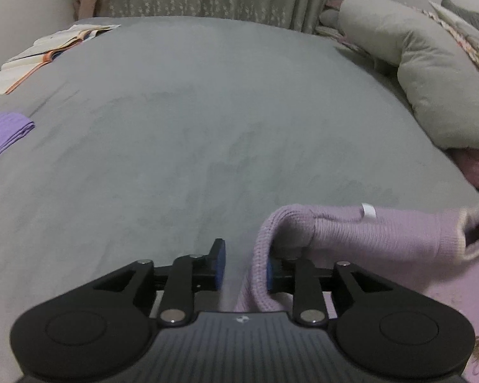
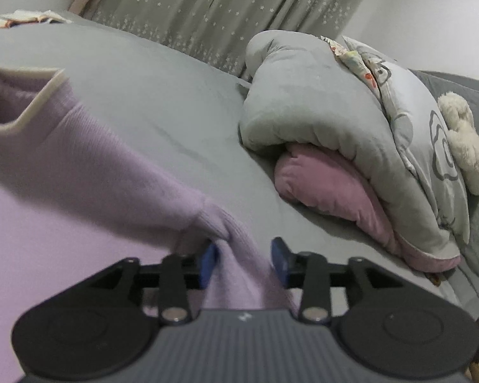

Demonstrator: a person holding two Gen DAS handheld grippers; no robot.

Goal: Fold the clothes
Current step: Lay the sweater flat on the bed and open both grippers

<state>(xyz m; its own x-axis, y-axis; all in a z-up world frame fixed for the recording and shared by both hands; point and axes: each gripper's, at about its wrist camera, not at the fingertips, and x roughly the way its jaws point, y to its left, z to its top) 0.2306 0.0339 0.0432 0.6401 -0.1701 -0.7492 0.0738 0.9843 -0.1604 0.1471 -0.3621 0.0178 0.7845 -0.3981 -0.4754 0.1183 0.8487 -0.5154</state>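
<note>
Grey bedding (image 1: 175, 127) spreads out before you, an open book (image 1: 48, 51) at its far left and a folded purple cloth (image 1: 3, 134) nearer. Your left gripper (image 1: 244, 265) stands parted, the lilac sweater (image 1: 383, 233) draped over its right finger only. Your right gripper (image 2: 244, 261) is parted too, with a sweater fold lying loose between its blue pads (image 2: 209, 263). A rolled duvet (image 2: 303, 95) lies to the right.

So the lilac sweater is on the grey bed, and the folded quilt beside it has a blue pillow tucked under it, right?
Not quite. The pillow tucked under the folded quilt is pink, not blue, as the right wrist view shows. The rest holds: the lilac sweater lies on the grey bed.
</note>
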